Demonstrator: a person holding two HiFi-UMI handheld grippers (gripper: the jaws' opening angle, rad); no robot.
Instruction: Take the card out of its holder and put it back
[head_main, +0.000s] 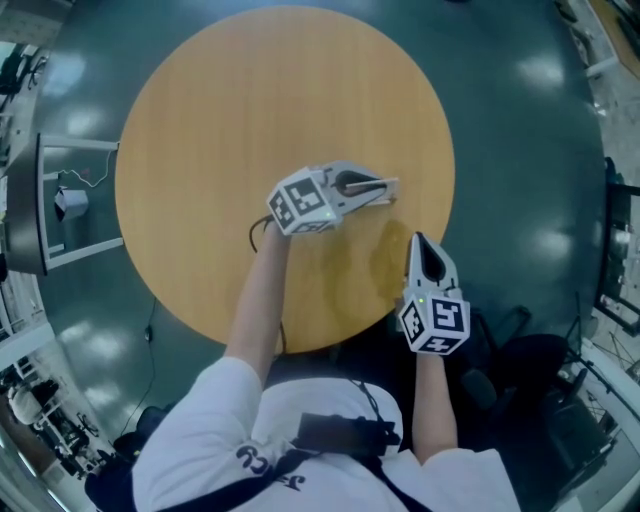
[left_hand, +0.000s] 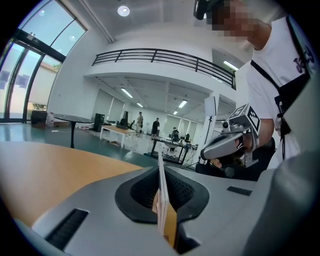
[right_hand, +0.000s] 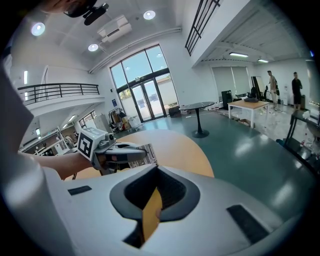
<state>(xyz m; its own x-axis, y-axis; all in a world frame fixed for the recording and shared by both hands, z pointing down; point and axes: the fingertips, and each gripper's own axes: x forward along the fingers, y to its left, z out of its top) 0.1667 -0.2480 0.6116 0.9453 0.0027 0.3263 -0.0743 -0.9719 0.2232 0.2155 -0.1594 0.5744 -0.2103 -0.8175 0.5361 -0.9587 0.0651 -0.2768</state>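
Observation:
My left gripper (head_main: 385, 188) is over the middle of the round wooden table (head_main: 200, 130), jaws pointing right. It is shut on a thin white card (left_hand: 161, 185), which I see edge-on in the left gripper view. From the right gripper view the card (right_hand: 143, 150) shows printed bar-like lines and sticks out past the left gripper (right_hand: 139, 156). My right gripper (head_main: 418, 242) is near the table's right front edge, pointing away from me. Its jaws stand together with only a narrow tan strip (right_hand: 151, 217) between them. I cannot make out a card holder anywhere.
The dark green floor (head_main: 520, 120) lies all round the table. A white frame with a dark panel (head_main: 45, 205) stands at the left. Black gear (head_main: 560, 400) sits at the lower right. Tables and people (left_hand: 156, 125) are far off in the hall.

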